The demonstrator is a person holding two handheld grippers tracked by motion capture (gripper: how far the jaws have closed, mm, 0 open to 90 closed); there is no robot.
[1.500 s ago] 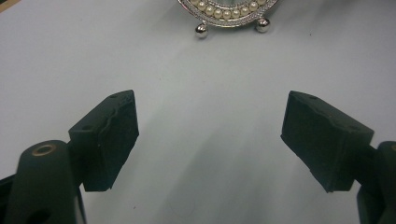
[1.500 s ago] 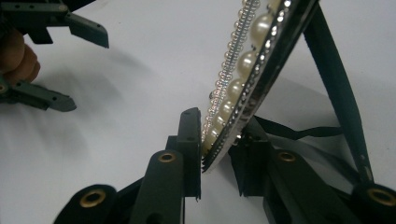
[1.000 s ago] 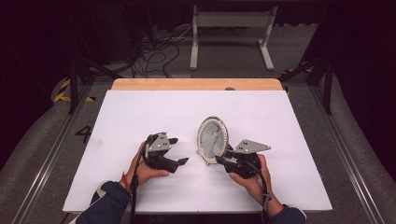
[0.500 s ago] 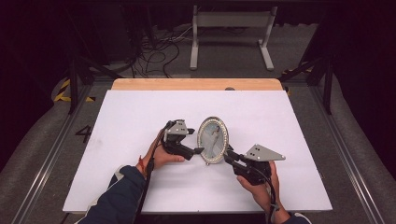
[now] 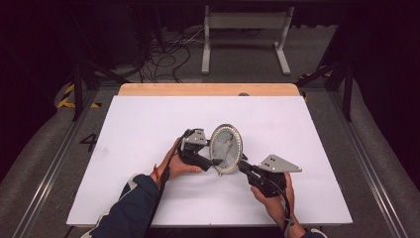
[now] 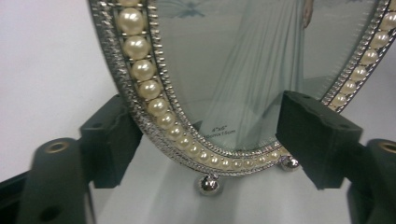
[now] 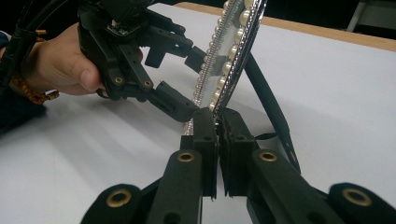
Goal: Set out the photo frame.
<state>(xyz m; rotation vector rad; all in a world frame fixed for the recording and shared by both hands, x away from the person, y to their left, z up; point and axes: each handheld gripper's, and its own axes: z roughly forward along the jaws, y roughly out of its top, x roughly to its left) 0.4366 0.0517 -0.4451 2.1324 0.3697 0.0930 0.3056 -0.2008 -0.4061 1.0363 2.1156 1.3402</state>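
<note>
Both forearms are reaching in from the table's (image 5: 148,119) near edge. The right gripper (image 7: 217,122), jaws just closing, is pinching the upright oval frame's (image 5: 226,148) rim mid-table. The left gripper (image 6: 205,140) is straddling its lower end, jaws wide, narrowing, not pressing; the frame's top is cut off.

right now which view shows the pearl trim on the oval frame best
The left gripper view: the pearl trim is close and sharp along the oval frame. The right gripper view shows it edge-on above the right gripper. The high view shows it tiny.
</note>
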